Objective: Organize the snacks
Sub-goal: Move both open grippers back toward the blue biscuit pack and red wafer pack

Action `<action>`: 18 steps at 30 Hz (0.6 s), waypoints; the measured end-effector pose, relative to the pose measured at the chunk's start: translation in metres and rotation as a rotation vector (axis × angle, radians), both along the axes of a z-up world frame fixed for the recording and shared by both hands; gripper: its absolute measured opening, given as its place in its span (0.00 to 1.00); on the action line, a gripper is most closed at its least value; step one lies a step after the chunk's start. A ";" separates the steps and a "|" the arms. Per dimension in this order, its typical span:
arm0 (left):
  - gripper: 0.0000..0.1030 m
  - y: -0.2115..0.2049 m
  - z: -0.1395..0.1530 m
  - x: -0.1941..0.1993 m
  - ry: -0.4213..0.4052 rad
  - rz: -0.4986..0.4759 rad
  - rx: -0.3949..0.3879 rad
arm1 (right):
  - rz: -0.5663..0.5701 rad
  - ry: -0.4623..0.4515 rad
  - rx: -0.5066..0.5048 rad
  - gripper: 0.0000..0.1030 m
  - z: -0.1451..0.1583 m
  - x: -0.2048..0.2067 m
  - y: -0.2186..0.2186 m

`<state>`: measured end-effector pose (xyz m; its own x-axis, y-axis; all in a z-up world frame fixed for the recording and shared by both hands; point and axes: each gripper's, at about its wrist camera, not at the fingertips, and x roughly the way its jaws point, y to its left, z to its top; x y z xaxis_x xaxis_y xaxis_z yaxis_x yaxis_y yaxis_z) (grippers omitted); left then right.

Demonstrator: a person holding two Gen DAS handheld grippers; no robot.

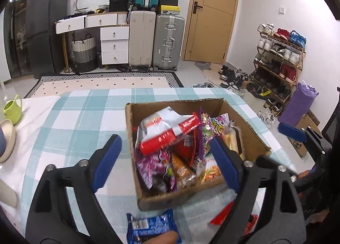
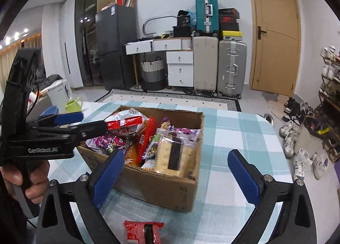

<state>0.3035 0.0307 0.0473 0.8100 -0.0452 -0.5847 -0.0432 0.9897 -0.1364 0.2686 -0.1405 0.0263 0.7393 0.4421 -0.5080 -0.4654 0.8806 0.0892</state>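
Note:
A cardboard box sits on the checked tablecloth, full of snack packets; it also shows in the right wrist view. A red-and-white packet lies on top. My left gripper is open above the box's near side, empty. A blue snack packet lies on the cloth in front of the box, and a red packet to its right. My right gripper is open and empty over the box's near right corner. A red packet lies below it. A cracker packet lies in the box.
A green mug and a cream bowl stand at the table's left edge. Suitcases, drawers and a fridge stand at the far wall. A shoe rack is on the right. The table's right edge is near the box.

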 end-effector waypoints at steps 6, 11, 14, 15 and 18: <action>0.99 0.002 0.009 -0.041 -0.001 0.004 -0.009 | -0.035 0.036 0.028 0.99 -0.001 -0.019 -0.022; 0.99 0.004 0.010 -0.072 0.015 0.029 -0.006 | -0.029 0.057 0.029 0.99 -0.003 -0.036 -0.029; 0.99 0.005 0.007 -0.087 0.033 0.037 -0.003 | -0.030 0.064 0.017 0.99 -0.004 -0.041 -0.029; 0.99 0.006 0.005 -0.091 0.039 0.041 0.002 | -0.029 0.069 0.018 0.99 -0.004 -0.042 -0.027; 0.99 0.009 -0.001 -0.099 0.064 0.054 0.009 | -0.027 0.092 0.029 0.99 -0.009 -0.046 -0.028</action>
